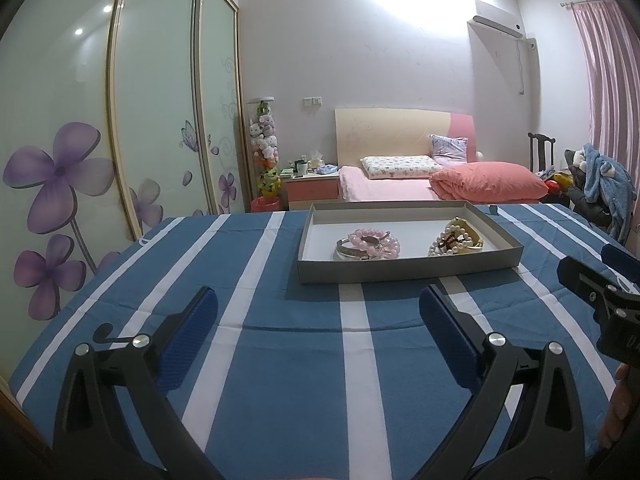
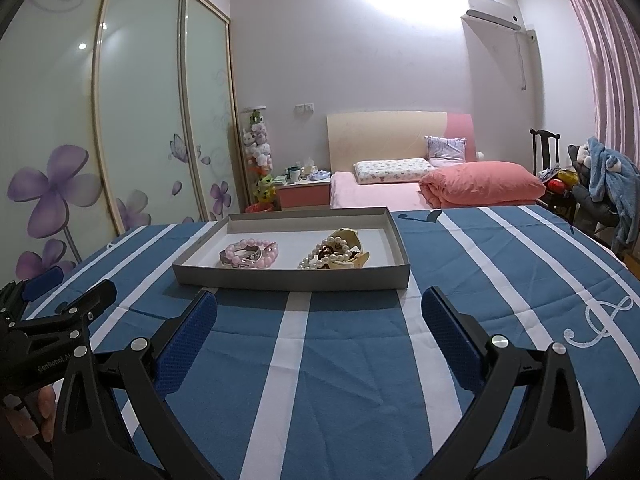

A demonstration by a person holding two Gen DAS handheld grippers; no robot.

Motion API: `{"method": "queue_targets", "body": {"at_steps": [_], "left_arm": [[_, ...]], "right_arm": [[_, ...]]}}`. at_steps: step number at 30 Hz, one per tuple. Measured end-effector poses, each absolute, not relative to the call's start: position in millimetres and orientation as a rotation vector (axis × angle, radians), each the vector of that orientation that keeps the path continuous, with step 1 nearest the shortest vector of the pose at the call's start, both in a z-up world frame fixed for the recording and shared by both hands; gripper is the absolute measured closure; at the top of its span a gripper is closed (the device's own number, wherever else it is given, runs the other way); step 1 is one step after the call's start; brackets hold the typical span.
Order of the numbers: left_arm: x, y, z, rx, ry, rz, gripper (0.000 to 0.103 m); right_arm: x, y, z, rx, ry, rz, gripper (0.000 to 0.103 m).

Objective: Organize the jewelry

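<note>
Both grippers, left gripper and right gripper, are held spread wide and empty over the striped cloth. Beyond, two jewelry clusters are seen inside the grey tray: pink beads and pearls. Nothing is seen loose outside it, so sorting may be finished or pending.

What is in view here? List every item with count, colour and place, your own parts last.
Shallow grey cardboard tray: one, grey outside, white inside, on the tablecloth.
Pink bead bracelets with a silver bangle: one cluster, left half of the tray.
White pearl strands with cream pieces: one cluster, right half of the tray.
Blue tablecloth with white stripes: one, covering the table.
Bed with pink bedding: one, beyond the table.
Sliding wardrobe with purple flowers: one, on the left.
Pink curtain: one, far right.
Left claw: black with blue pads, open, holding nothing.
Right claw: black with blue pads, open, holding nothing.
</note>
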State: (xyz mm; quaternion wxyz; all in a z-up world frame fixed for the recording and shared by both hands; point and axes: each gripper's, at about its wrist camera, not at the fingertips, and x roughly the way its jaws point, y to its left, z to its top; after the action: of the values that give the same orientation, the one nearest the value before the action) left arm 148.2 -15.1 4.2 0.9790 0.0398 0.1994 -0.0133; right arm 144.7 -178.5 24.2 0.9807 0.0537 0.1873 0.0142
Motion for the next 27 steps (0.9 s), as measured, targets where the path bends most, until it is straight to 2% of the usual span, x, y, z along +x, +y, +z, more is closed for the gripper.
{"method": "queue_targets", "body": {"at_steps": [27], "left_arm": [[148.4,-15.2,1.4,0.078,0.405,-0.03,0.005]], "right_arm": [[145.4,-178.6,22.8,0.106,0.384,0.029,0.002]]}}
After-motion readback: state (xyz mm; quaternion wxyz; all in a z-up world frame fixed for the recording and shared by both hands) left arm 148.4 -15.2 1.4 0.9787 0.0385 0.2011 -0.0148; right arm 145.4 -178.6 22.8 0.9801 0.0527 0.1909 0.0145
